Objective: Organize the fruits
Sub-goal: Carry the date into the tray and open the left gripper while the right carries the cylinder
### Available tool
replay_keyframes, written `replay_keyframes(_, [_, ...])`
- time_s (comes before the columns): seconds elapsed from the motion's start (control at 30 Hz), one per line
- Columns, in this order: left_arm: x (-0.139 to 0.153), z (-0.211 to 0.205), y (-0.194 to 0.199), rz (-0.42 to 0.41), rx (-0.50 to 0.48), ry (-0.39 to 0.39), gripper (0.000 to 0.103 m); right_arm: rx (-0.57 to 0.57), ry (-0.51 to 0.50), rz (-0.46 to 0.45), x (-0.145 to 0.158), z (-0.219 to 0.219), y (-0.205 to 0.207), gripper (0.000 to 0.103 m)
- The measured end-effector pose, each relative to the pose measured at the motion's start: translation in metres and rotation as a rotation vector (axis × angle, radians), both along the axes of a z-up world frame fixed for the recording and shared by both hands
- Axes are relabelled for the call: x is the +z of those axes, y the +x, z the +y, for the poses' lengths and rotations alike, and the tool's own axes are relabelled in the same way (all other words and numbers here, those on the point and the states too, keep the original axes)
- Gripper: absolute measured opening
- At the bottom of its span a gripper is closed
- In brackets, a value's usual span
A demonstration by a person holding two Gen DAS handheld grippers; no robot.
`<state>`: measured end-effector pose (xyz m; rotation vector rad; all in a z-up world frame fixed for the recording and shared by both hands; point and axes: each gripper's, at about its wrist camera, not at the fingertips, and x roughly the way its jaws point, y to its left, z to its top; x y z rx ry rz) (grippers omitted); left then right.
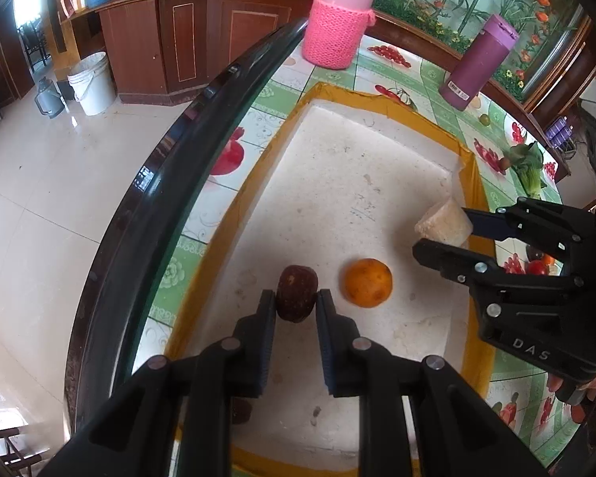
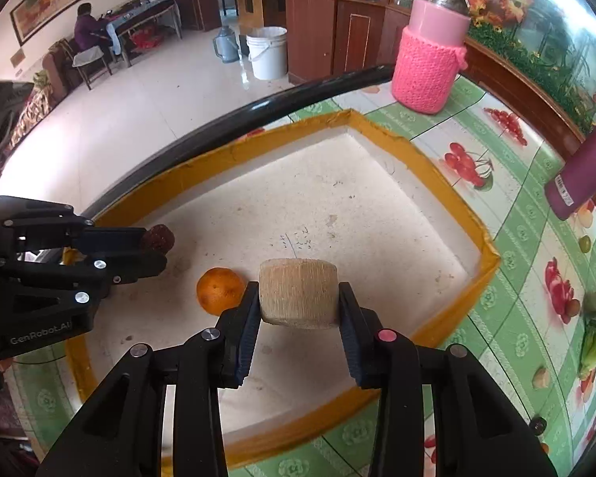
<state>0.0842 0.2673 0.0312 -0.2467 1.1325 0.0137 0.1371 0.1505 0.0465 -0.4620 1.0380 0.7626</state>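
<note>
The dark red fruit [image 1: 297, 293] sat clamped in my left tool [image 1: 297, 304] over the tray [image 1: 377, 99] beside the orange [image 1: 367, 283] lying on the tray floor, while my right tool [image 2: 298, 302] gripped the pale cut chunk [image 2: 298, 292] above that tray on the worktop [image 2: 508, 278].

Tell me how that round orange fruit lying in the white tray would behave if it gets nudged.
The round orange fruit would probably roll, being ball-shaped and loose on the flat white tray. The tray's yellow rim should likely stop it. Its dimpled skin probably grips fairly well.
</note>
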Motion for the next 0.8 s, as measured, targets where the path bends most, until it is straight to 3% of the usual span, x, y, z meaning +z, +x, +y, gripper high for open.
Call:
replay_keyframes(0.37, [-0.018, 0.003, 0.002, 0.038, 0.003, 0.015, 0.023, -0.015, -0.07, 0.032, -0.026, -0.003, 0.007, 0.036])
replay_keyframes(0.53, [-0.015, 0.003, -0.003, 0.042, 0.011, 0.027, 0.023, -0.034, -0.056, 0.036, -0.022, -0.008, 0.005, 0.037])
replay_keyframes(0.8, [0.005, 0.0, -0.026, -0.016, 0.022, 0.082, 0.041, -0.058, 0.013, 0.018, 0.006, -0.024, -0.011, 0.038])
